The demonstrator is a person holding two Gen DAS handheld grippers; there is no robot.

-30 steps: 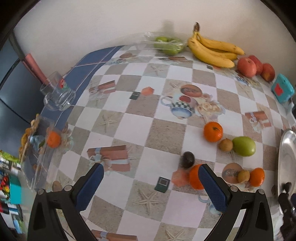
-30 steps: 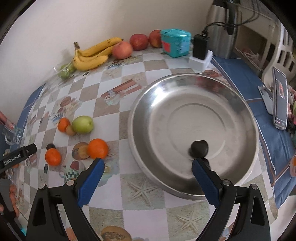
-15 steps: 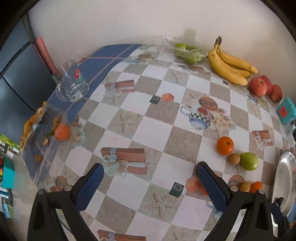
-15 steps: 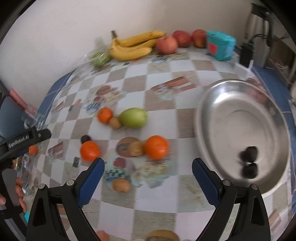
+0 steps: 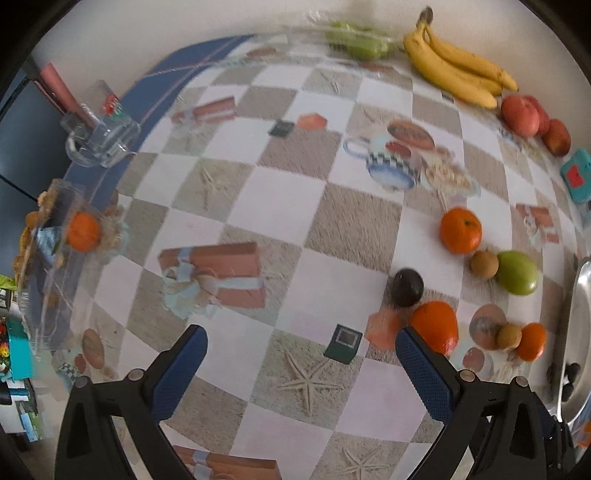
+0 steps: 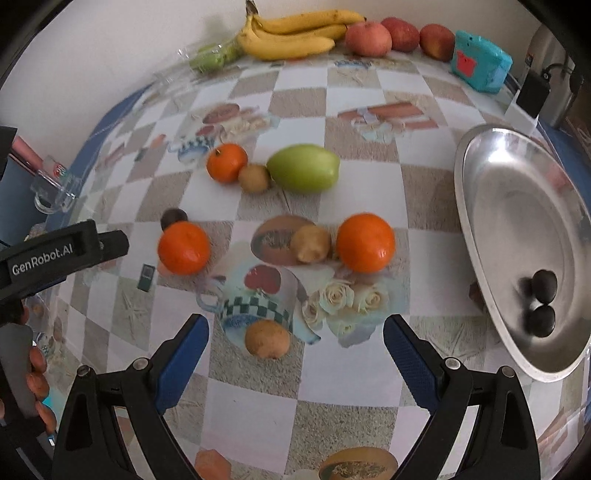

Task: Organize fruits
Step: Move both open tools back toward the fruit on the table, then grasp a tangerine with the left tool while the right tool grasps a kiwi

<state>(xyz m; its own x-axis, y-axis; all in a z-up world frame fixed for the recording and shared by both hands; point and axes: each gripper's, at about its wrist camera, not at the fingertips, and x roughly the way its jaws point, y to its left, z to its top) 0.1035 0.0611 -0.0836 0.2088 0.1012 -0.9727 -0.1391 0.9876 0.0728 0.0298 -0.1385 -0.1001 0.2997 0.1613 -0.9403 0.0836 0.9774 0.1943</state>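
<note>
My right gripper (image 6: pixel 295 334) is open and empty above the table, with a small brown fruit (image 6: pixel 266 338) between its fingers. Ahead lie two oranges (image 6: pixel 365 242), another brown fruit (image 6: pixel 310 243), a third orange (image 6: pixel 226 161) and a green mango (image 6: pixel 303 168). A dark plum (image 6: pixel 173 218) lies by the left orange (image 6: pixel 183 247). The steel bowl (image 6: pixel 480 206) at right holds two dark plums (image 6: pixel 543 282). My left gripper (image 5: pixel 301 349) is open and empty; the plum (image 5: pixel 407 287) and orange (image 5: pixel 436 326) lie just beyond its right finger.
Bananas (image 6: pixel 291 33), red apples (image 6: pixel 369 37), a bag of green fruit (image 6: pixel 212 57) and a teal box (image 6: pixel 480 61) line the wall. A glass mug (image 5: pixel 101 133) and a clear box holding an orange (image 5: pixel 83 232) stand at the left edge. A kettle (image 6: pixel 554 85) stands behind the bowl.
My right gripper has swung left from over the bowl to over the loose fruit; a second plum now lies in the bowl. My left gripper has shifted, staying open.
</note>
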